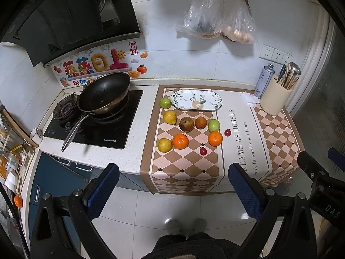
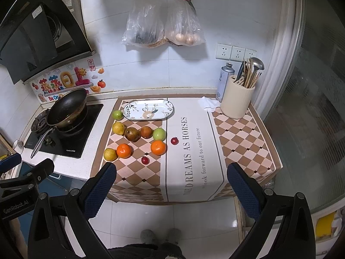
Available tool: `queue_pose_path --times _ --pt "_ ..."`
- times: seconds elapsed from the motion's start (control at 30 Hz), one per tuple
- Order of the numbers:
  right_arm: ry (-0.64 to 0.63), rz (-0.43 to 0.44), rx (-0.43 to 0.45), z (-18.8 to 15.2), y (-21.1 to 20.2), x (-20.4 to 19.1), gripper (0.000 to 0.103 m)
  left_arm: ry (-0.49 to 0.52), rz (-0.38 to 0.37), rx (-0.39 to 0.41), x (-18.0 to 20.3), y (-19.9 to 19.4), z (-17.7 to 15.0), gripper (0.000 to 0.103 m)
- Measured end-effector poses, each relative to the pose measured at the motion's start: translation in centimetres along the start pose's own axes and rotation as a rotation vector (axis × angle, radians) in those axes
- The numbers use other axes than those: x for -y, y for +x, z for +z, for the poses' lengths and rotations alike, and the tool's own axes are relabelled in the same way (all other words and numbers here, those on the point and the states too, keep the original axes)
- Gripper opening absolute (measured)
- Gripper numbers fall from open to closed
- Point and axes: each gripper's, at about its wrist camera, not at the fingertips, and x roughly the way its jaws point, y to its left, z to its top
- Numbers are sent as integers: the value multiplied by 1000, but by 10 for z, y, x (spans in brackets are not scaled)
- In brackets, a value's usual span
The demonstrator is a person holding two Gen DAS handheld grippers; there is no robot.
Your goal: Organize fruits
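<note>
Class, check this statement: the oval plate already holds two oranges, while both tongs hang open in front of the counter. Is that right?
Not quite. The oval plate holds nothing; both oranges lie on the checked cloth, as the right wrist view shows. Both tongs do hang open.

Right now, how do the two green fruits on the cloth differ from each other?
1. The green fruit by the plate's left end touches or nearly touches the plate; the green fruit in the middle row lies clear of it.
2. The first stands alone at the back; the second sits beside a brown fruit and behind an orange.

Both are round, green, and not held.
</note>
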Motion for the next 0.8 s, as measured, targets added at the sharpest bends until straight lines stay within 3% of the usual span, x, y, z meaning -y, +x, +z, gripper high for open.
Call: queue_pose_path --times 0.8 --pt "-5 7 13 8 -5 -1 103 1 -1 5 0 -2 6 103"
